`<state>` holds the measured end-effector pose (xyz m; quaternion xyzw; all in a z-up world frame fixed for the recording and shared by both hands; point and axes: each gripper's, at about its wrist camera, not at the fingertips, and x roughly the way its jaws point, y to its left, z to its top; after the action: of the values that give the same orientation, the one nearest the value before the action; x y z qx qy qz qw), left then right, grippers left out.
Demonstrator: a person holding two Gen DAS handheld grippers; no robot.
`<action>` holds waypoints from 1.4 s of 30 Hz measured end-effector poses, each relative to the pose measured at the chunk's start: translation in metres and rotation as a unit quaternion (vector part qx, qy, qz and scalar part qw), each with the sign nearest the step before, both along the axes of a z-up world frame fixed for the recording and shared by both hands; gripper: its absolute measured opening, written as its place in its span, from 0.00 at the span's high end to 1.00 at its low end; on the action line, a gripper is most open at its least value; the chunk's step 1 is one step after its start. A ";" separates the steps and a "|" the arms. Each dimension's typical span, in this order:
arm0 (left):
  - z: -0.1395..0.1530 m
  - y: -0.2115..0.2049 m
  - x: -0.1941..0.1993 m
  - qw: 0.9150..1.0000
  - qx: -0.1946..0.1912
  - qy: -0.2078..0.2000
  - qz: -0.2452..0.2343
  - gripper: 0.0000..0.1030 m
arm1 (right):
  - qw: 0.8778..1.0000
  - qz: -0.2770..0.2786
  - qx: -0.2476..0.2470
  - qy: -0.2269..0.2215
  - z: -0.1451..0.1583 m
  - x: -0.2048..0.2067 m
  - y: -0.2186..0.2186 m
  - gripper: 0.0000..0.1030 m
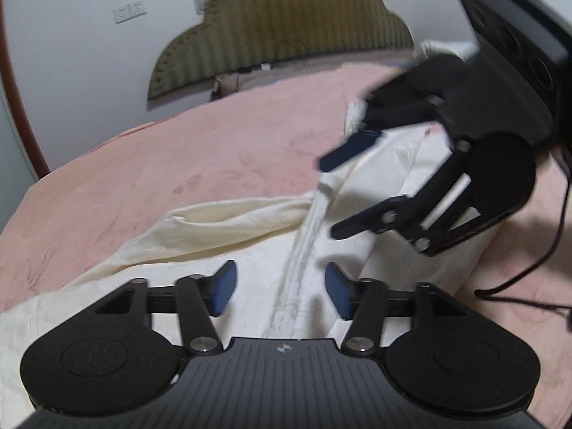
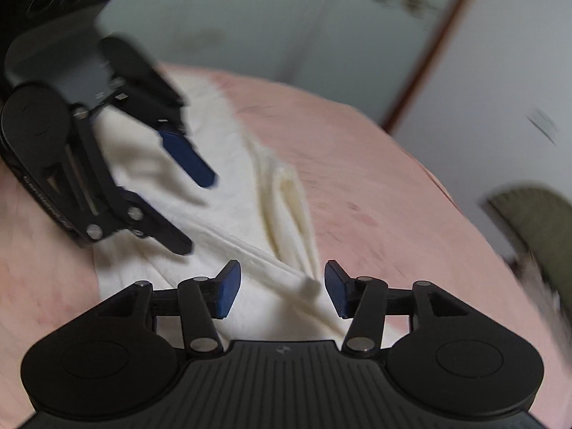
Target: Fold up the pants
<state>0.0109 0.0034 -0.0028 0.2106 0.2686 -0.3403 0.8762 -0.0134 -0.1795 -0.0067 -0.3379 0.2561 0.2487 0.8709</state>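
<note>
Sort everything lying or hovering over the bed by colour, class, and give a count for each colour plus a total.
Cream: 1, the pants
Pink: 1, the bedspread
Black with blue pads: 2, the left tool and the right tool, both open above the pants
Olive: 1, the headboard cushion
Total: 5

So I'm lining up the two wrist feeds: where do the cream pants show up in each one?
Left wrist view: the pants spread from lower left up to centre right, under both open grippers.
Right wrist view: the pants run from upper left down to bottom centre.
Shared landmark: the pink bedsheet beneath them.
</note>
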 end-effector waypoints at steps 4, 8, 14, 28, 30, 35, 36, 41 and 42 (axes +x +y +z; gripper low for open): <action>-0.005 -0.010 -0.001 1.000 0.023 0.001 -0.004 0.98 | 0.998 0.015 -0.043 0.051 -0.013 0.019 0.011 0.69; -0.008 -0.015 -0.020 0.998 0.025 -0.033 -0.044 0.98 | 0.996 0.008 -0.073 0.057 -0.018 -0.005 0.016 0.90; -0.027 -0.015 -0.043 0.991 0.037 -0.042 -0.119 0.98 | 0.995 -0.032 -0.017 0.092 -0.024 -0.071 0.007 0.91; -0.019 -0.019 -0.034 0.987 -0.013 0.014 -0.157 0.65 | 0.928 -0.287 0.235 0.018 -0.017 -0.112 -0.091 0.88; -0.016 -0.032 -0.032 0.986 -0.024 0.013 -0.162 0.65 | 0.898 -0.372 0.227 0.063 -0.038 -0.109 -0.111 0.88; -0.027 -0.072 -0.033 0.980 -0.021 0.025 -0.195 0.64 | 0.873 -0.417 0.251 0.010 -0.028 -0.109 -0.122 0.87; -0.032 -0.080 -0.032 0.980 -0.020 0.032 -0.196 0.64 | 0.870 -0.423 0.253 -0.016 -0.015 -0.103 -0.124 0.87; -0.051 -0.101 -0.033 0.984 -0.025 0.049 -0.172 0.65 | 0.862 -0.426 0.271 -0.045 0.015 -0.019 -0.150 0.54; -0.052 -0.102 -0.033 0.984 -0.030 0.050 -0.168 0.65 | 0.857 -0.435 0.274 -0.036 0.012 0.005 -0.156 0.42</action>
<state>-0.0221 -0.0984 -0.0545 0.2096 0.2625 -0.5005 0.7979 -0.0080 -0.3358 0.0050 0.0518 0.2672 -0.1075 0.9562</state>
